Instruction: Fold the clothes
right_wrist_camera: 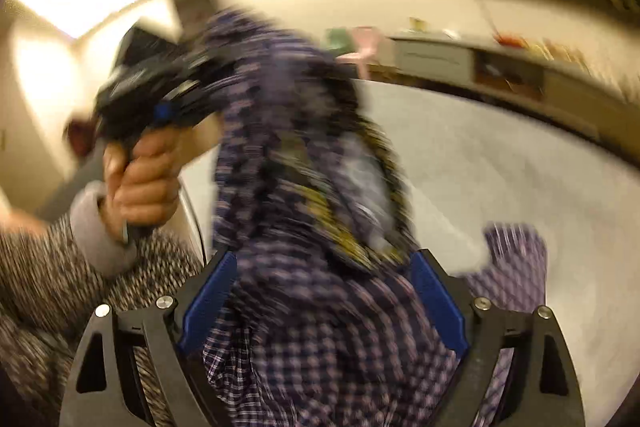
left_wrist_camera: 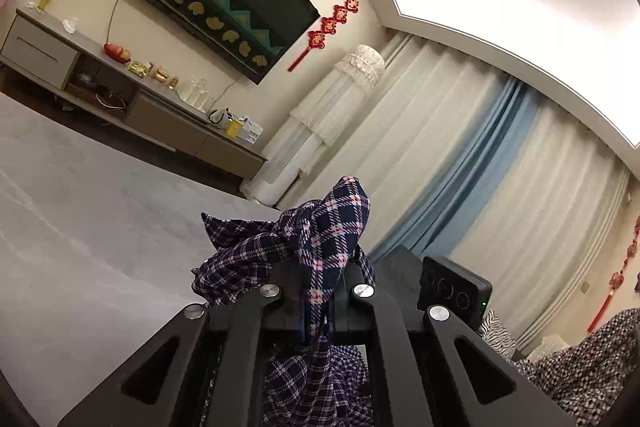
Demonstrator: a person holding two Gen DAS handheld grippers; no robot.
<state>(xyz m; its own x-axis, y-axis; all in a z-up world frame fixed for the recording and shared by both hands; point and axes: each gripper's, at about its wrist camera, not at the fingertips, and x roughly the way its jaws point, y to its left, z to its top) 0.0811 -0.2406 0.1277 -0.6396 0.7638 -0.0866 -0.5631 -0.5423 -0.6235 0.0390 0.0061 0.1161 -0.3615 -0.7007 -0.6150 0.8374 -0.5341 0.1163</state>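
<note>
Now the left gripper (left_wrist_camera: 316, 291) is pinching the plaid shirt (left_wrist_camera: 320, 235), holding it up above the grey table (left_wrist_camera: 80, 207); the right gripper (right_wrist_camera: 320, 291) is standing wide open around the hanging cloth.

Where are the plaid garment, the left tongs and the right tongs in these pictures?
plaid garment (left_wrist_camera: 340, 227): left wrist view, bunched cloth above the grip.
left tongs (left_wrist_camera: 316, 291): left wrist view, shut on the cloth.
right tongs (right_wrist_camera: 320, 291): right wrist view, gap between the open blue pads.

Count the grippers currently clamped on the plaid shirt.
1. The left gripper is shut on the plaid shirt, held up above the grey surface. The right gripper stands open around hanging cloth.
</note>
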